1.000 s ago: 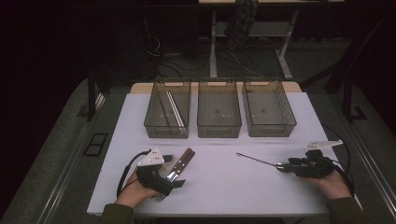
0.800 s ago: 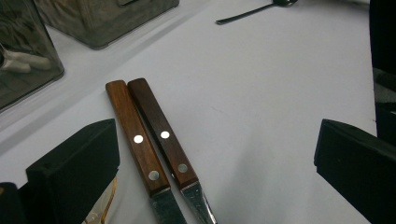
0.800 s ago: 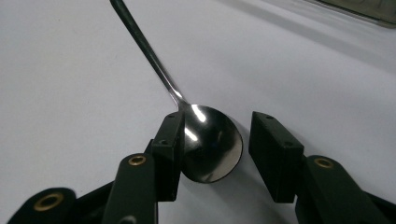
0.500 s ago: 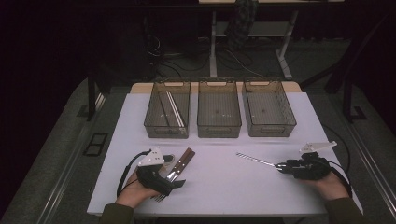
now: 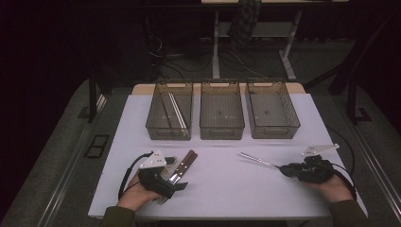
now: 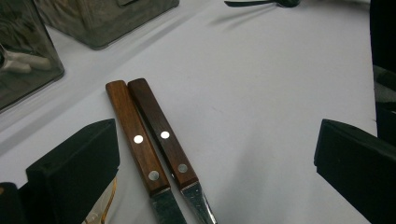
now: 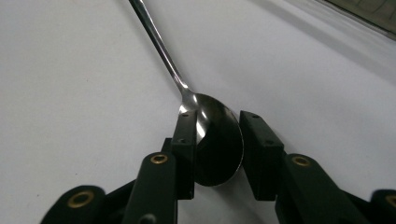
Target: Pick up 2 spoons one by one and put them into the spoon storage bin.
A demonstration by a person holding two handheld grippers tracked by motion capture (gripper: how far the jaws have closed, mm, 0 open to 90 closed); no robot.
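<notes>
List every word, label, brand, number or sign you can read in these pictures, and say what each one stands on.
None can be read.
Grey plate on the left gripper: small dark marks, too small to read.
Grey plate on the right gripper: small dark marks, too small to read.
Two wooden-handled knives: rivets, no lettering.
Spoon: no stamp visible.
Three bins: no labels seen.

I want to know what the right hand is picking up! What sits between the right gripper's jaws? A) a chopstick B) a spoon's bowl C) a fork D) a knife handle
B: in the right gripper view the spoon lies with its shiny bowl between the two black jaws.
</notes>
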